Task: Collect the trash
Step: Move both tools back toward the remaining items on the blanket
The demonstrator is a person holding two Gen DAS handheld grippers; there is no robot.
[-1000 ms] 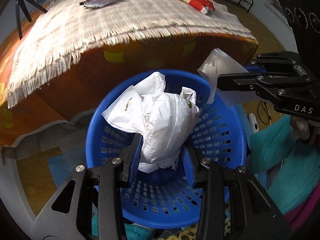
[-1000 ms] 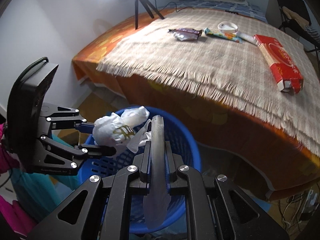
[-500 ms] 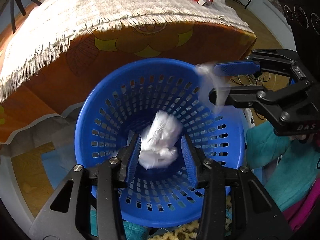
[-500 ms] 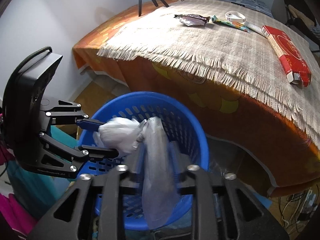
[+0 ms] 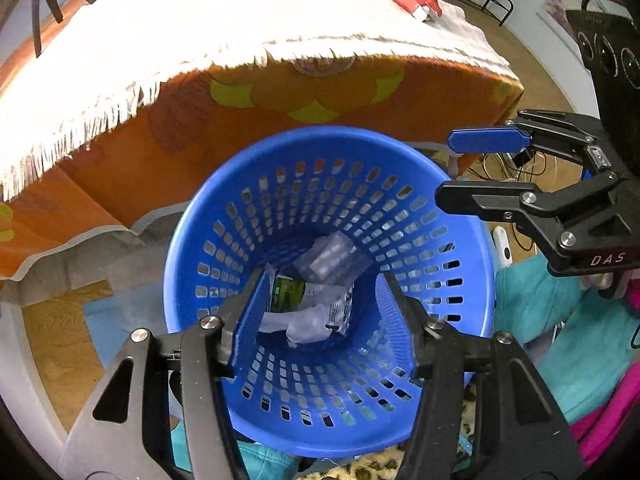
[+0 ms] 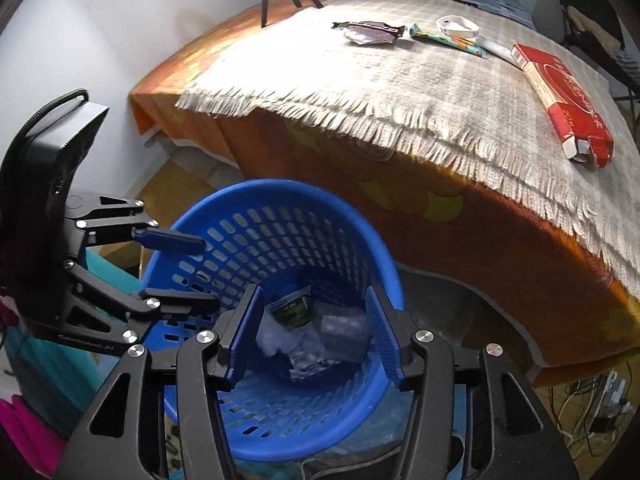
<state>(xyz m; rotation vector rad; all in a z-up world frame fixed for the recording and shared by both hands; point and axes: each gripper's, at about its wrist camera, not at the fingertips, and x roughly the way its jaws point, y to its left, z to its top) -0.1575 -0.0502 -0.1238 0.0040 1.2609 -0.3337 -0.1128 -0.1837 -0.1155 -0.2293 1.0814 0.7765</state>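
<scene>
bedside floor | trash (image 5: 316,300) in blue basket (image 5: 460,320), below | both hand-held grippers (image 5: 320,312) (image 6: 312,332) wide open, empty

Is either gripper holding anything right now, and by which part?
Nothing is held. Left gripper and right gripper are open above the blue basket.

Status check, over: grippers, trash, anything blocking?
Left gripper open, right gripper open, both empty over blue basket. Crumpled bags inside. Wrappers, red box on bed. Nothing blocking.
</scene>
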